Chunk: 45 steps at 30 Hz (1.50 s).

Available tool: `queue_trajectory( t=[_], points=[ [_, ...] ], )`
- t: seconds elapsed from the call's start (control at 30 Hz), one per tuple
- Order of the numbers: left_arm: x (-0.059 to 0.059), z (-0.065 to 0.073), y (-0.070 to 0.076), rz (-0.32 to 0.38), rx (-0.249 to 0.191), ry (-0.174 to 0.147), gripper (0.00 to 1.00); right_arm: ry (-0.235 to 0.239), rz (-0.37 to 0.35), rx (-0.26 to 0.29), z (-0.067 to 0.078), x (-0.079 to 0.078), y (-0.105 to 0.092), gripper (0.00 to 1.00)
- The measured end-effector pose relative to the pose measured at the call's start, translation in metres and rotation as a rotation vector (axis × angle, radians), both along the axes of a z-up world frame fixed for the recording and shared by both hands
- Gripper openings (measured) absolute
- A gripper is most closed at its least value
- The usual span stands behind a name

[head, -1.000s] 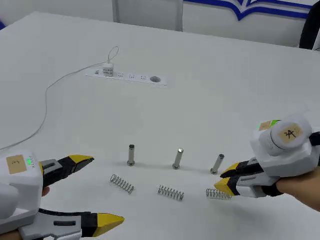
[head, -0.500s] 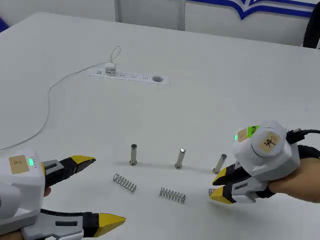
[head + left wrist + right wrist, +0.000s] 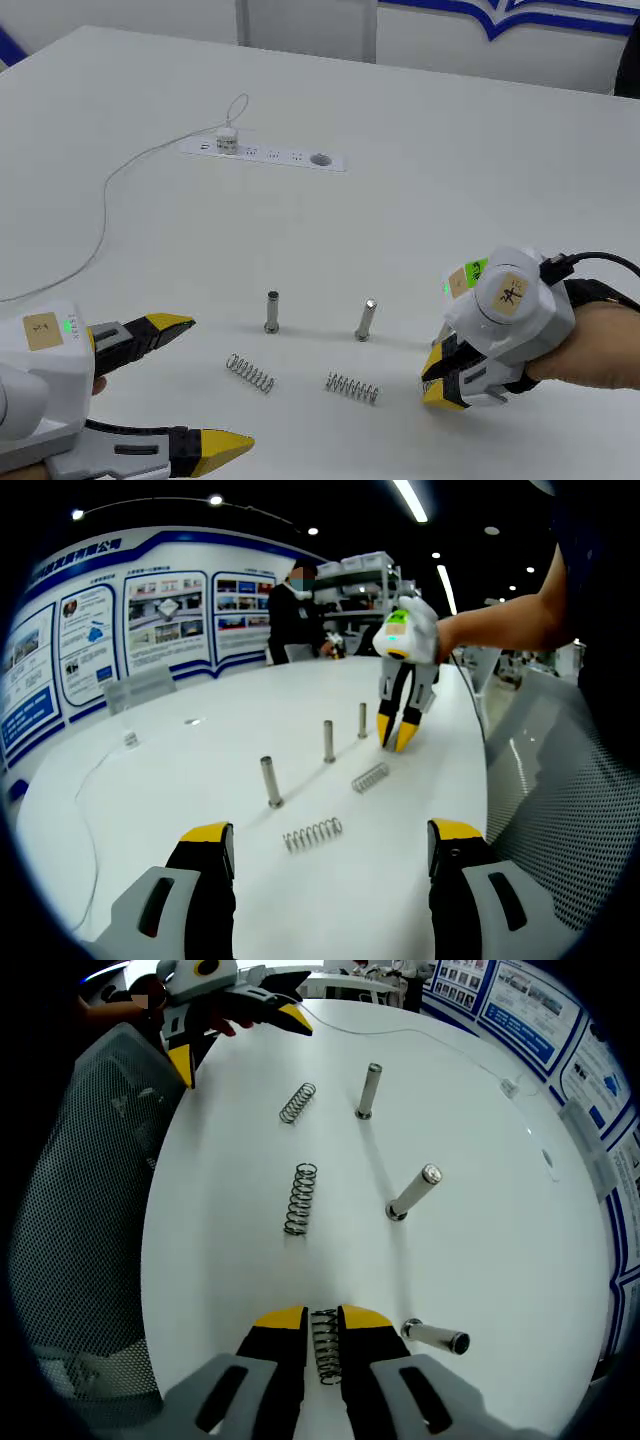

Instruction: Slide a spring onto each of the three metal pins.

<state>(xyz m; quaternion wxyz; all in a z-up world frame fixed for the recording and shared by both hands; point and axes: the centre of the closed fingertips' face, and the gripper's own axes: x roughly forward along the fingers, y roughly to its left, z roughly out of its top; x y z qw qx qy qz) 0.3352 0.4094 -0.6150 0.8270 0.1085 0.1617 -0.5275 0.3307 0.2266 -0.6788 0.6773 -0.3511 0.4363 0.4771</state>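
Three metal pins stand in a row on the white table (image 3: 480, 180). They are the left pin (image 3: 272, 311), the middle pin (image 3: 366, 319) and the right pin (image 3: 435, 1338). The right pin sits just beside the right gripper (image 3: 440, 385), whose white body covers it in the head view. That gripper's jaws are drawn nearly together, pinching the right spring (image 3: 324, 1345) between their yellow tips, low against the tabletop.

The middle spring (image 3: 352, 388) lies flat on the near side of the middle pin, and the left spring (image 3: 249, 372) lies flat on the near side of the left pin. Both are apart from the pins and from each other.

The left gripper (image 3: 215, 381) hovers at the near left, jaws spread wide with nothing between them, apart from the left spring.

Far across the table lies a white power strip (image 3: 265, 155) with a small plug (image 3: 228, 135) in it. A thin white cable (image 3: 104, 205) curves off from it toward the left edge. A mesh chair (image 3: 90, 1160) stands at the near side of the table.
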Motion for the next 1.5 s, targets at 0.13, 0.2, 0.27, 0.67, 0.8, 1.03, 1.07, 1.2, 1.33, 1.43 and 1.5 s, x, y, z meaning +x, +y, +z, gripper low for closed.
queue_trajectory(
  t=[0.13, 0.2, 0.27, 0.67, 0.8, 1.03, 1.07, 1.2, 1.33, 1.43, 1.5],
  points=[
    [0.000, 0.001, 0.001, 0.003, 0.000, 0.001, 0.81, 0.012, 0.033, -0.028, -0.003, -0.001, 0.000, 0.12],
    [0.000, 0.001, 0.002, 0.004, 0.001, 0.001, 0.81, 0.016, 0.034, -0.030, -0.003, -0.001, -0.001, 0.12],
    [0.000, 0.001, 0.001, 0.005, 0.000, 0.003, 0.81, 0.021, 0.035, -0.028, -0.003, -0.001, -0.001, 0.12],
    [-0.001, 0.001, 0.000, 0.004, -0.001, 0.004, 0.80, -0.045, -0.020, 0.027, 0.015, 0.007, 0.000, 0.12],
    [-0.001, 0.001, -0.001, 0.001, -0.002, 0.002, 0.80, -0.069, -0.051, 0.049, 0.022, 0.010, -0.002, 0.12],
    [0.000, 0.002, -0.002, -0.003, -0.005, -0.001, 0.80, -0.103, -0.101, 0.079, 0.031, 0.012, -0.008, 0.12],
    [0.000, 0.001, -0.003, -0.003, -0.006, -0.001, 0.80, -0.104, -0.107, 0.084, 0.032, 0.012, -0.009, 0.12],
    [0.000, 0.001, -0.003, -0.006, -0.005, -0.001, 0.80, -0.117, -0.140, 0.102, 0.035, 0.012, -0.013, 0.12],
    [0.000, 0.001, -0.003, -0.006, -0.005, -0.002, 0.79, -0.125, -0.170, 0.120, 0.038, 0.013, -0.016, 0.12],
    [0.000, 0.001, -0.004, -0.009, -0.005, -0.003, 0.79, -0.127, -0.199, 0.135, 0.039, 0.013, -0.019, 0.12],
    [0.000, 0.002, -0.004, -0.010, -0.005, -0.003, 0.79, -0.128, -0.211, 0.142, 0.040, 0.013, -0.021, 0.12]
  ],
)
